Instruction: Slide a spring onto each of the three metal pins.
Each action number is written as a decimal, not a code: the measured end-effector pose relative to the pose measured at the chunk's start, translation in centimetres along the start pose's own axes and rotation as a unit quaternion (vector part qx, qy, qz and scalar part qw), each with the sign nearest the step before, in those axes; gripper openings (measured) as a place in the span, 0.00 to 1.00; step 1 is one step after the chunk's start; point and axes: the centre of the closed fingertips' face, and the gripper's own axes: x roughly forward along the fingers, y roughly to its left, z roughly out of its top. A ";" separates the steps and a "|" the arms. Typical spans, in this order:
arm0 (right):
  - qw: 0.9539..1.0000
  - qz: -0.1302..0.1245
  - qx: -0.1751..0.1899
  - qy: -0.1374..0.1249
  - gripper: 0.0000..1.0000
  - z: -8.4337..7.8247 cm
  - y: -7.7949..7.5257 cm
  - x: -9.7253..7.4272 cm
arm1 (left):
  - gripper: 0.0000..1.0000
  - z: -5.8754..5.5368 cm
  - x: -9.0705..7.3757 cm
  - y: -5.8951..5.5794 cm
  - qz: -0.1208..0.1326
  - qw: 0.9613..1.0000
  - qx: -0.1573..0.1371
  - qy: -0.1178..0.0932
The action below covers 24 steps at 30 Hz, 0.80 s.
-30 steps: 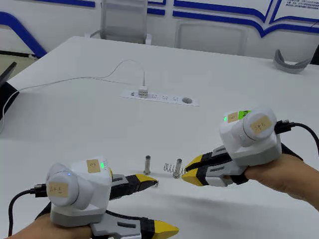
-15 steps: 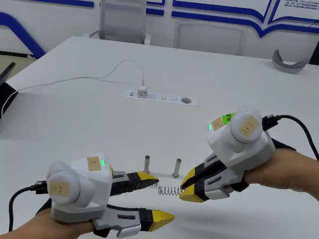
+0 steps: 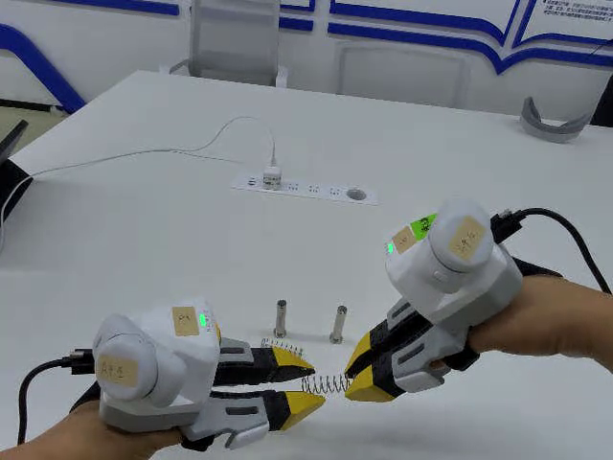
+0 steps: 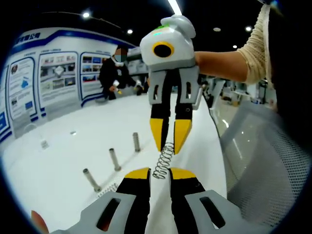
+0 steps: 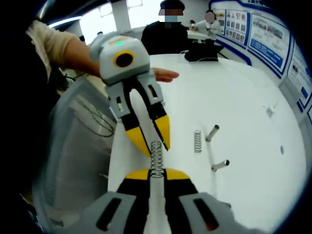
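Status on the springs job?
Right gripper shut on spring, one end; left gripper straddles other end, grip unclear. Three pins bare. Second spring lies loose beside them.

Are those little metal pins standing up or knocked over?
Upright: all three pins stand on their bases on the white table.
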 end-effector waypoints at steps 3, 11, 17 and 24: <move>1.000 0.003 -0.001 0.003 0.12 0.0 0.1 0.0 | 0.14 -0.1 0.1 -0.3 -0.004 1.000 0.006 0.004; 1.000 -0.002 -0.004 -0.015 0.12 1.2 0.2 -0.9 | 0.12 -0.2 0.3 -0.4 -0.004 1.000 0.011 0.007; 0.999 -0.009 -0.009 -0.032 0.11 2.2 0.3 -1.1 | 0.11 -0.2 0.3 -0.4 -0.003 1.000 0.007 0.008; 0.998 -0.026 -0.008 -0.058 0.11 3.3 -0.1 -1.1 | 0.11 -0.2 0.1 0.1 0.005 1.000 -0.008 0.003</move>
